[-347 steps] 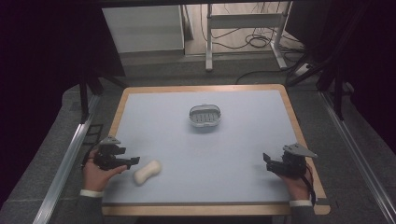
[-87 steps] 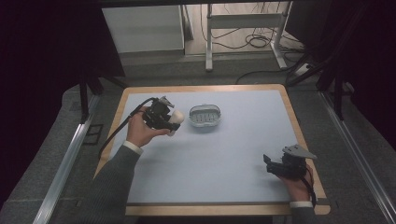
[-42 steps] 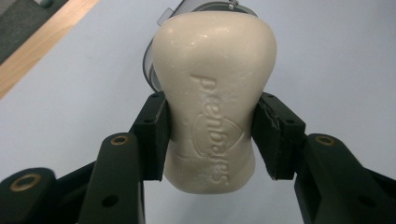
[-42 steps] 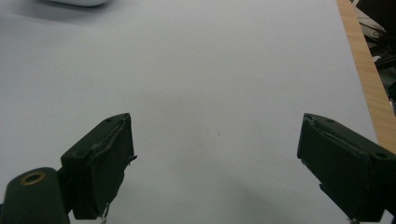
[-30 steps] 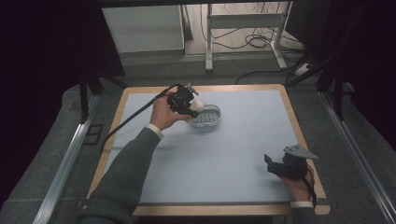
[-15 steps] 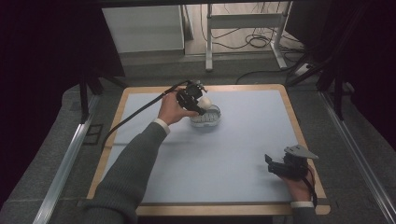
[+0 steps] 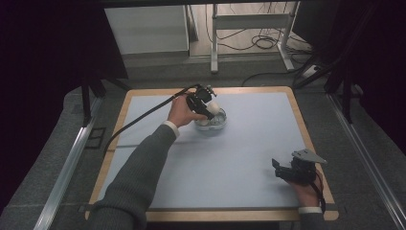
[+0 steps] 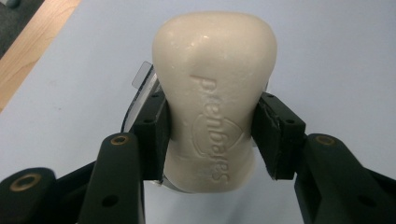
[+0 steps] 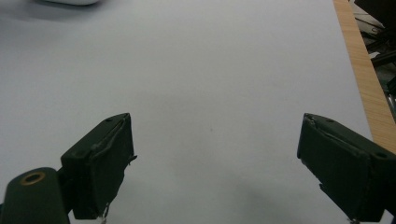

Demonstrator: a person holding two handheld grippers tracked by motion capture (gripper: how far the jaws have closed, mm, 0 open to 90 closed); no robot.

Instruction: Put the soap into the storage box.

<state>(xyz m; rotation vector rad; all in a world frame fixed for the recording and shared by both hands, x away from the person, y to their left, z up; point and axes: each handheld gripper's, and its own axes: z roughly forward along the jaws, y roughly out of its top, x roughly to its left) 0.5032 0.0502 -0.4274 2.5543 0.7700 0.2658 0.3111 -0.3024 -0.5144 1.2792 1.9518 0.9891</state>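
Note:
A cream bar of soap [image 8: 212, 93] with an embossed logo is clamped at its waist between the black jaws of my left gripper [image 8: 212, 133]. In the high view the left gripper [image 7: 207, 108] holds the soap [image 7: 214, 107] just above a small grey soap dish [image 7: 213, 123] at the table's far middle. A corner of the dish [image 8: 142, 77] peeks out behind the soap in the left gripper view. My right gripper [image 7: 282, 170] rests at the near right of the table, and in its own view the right gripper [image 9: 215, 170] stands open over bare blue mat.
The table has a pale blue mat [image 7: 239, 153] framed by a wooden rim [image 7: 306, 139]. The left gripper's cable [image 7: 143, 115] trails across the far left. Table legs and cables lie on the floor beyond the far edge.
My left gripper picked the soap up from the near left and carried it to the far middle, ending over the dish. The right gripper stayed put.

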